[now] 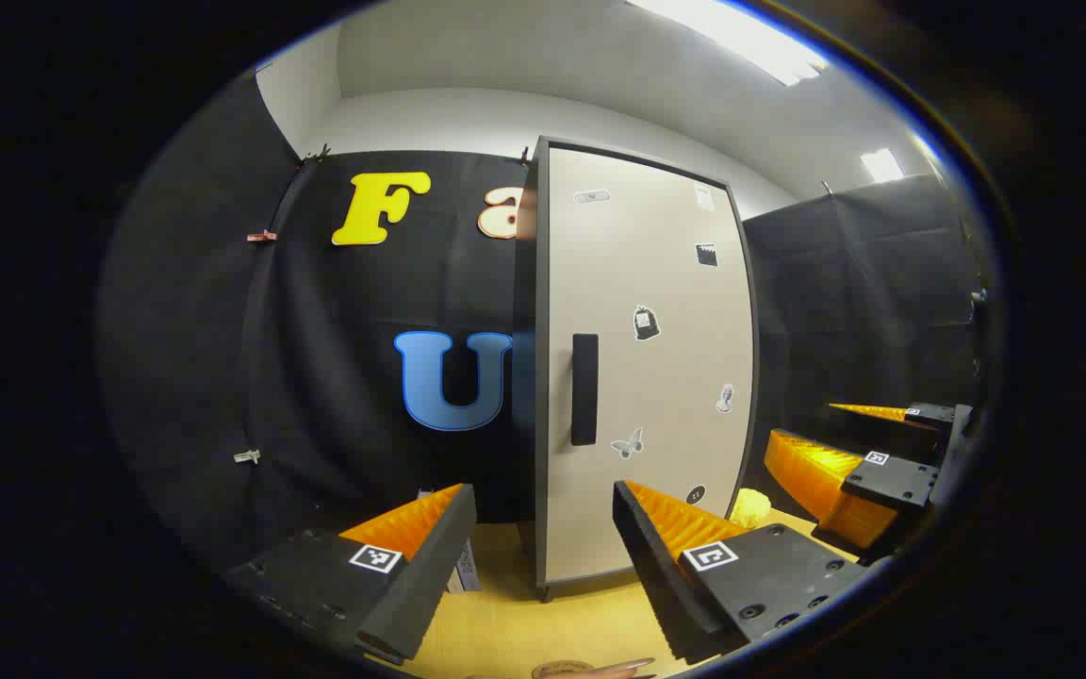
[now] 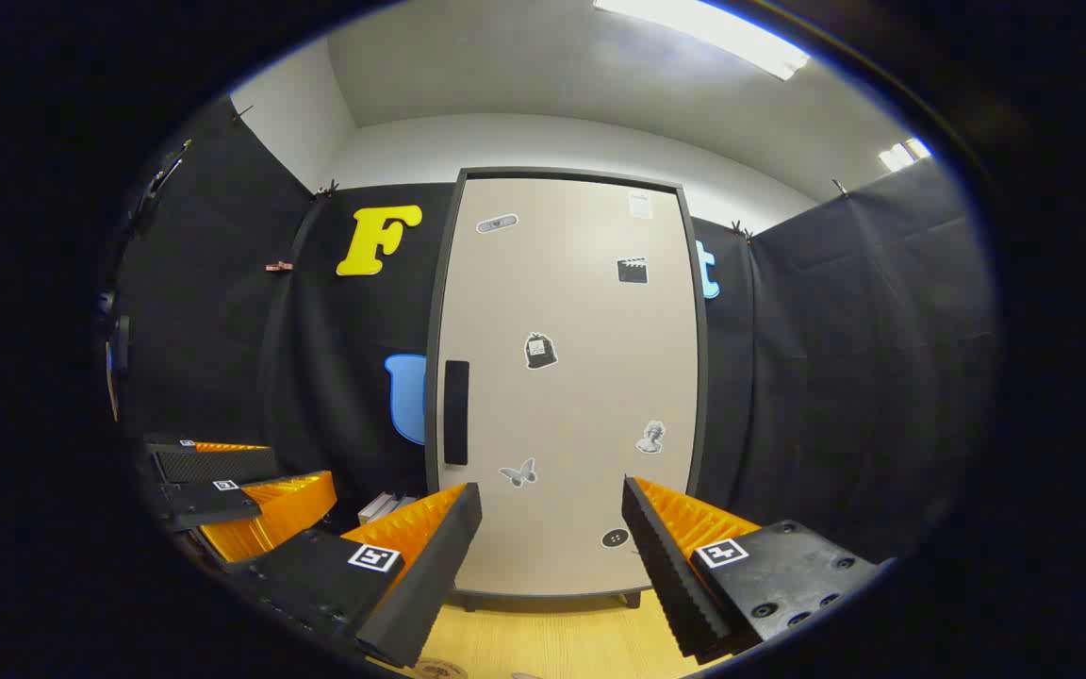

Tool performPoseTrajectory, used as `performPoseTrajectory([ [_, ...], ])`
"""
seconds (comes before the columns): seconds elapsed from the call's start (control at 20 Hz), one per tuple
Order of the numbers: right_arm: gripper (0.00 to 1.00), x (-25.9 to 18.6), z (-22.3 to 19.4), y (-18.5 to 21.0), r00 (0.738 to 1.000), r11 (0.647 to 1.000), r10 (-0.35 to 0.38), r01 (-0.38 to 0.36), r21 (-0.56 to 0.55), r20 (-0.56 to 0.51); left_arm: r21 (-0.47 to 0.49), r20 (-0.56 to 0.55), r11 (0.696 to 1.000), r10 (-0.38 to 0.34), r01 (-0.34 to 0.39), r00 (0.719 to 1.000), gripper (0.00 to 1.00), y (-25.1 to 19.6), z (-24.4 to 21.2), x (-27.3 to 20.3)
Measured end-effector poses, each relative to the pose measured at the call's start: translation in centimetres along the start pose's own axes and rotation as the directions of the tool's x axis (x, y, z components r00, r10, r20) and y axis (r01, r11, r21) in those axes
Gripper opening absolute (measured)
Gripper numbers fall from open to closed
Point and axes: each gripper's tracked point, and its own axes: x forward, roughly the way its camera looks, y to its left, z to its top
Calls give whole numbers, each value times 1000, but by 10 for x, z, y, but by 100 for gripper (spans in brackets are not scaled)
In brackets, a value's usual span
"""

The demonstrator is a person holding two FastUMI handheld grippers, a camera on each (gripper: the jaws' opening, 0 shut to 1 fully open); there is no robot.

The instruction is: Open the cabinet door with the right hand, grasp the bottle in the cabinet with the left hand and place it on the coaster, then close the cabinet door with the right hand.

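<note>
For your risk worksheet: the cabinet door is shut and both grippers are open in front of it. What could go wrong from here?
1. The handle is a slim dark bar at the door's left edge; the right gripper points right of it and may miss it.
2. The left gripper waits close on the handle side, so the cabinet door could swing into it.
3. The yellow object beside the cabinet could be knocked.

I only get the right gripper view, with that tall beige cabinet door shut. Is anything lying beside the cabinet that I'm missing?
Observer: Yes. The left gripper view shows a small yellow lumpy thing on the light wooden table, by the lower right corner of the tall beige cabinet.
Operator: How does my own gripper look from outside?
Observer: In that view the right hand-held gripper has its fingers apart and holds nothing.
</note>
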Motion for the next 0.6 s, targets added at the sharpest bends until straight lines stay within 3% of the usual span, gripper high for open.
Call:
performPoseTrajectory([
  [0.25,97,1,0,12,1000,1000,2,-2,1,-11,-21,-1,999,-28,28,1000,93,2,-4,-4],
  [0.6,98,6,-3,25,999,1000,26,-26,-9,-25,-34,3,999,1,-1,1000,93,19,-7,-5],
])
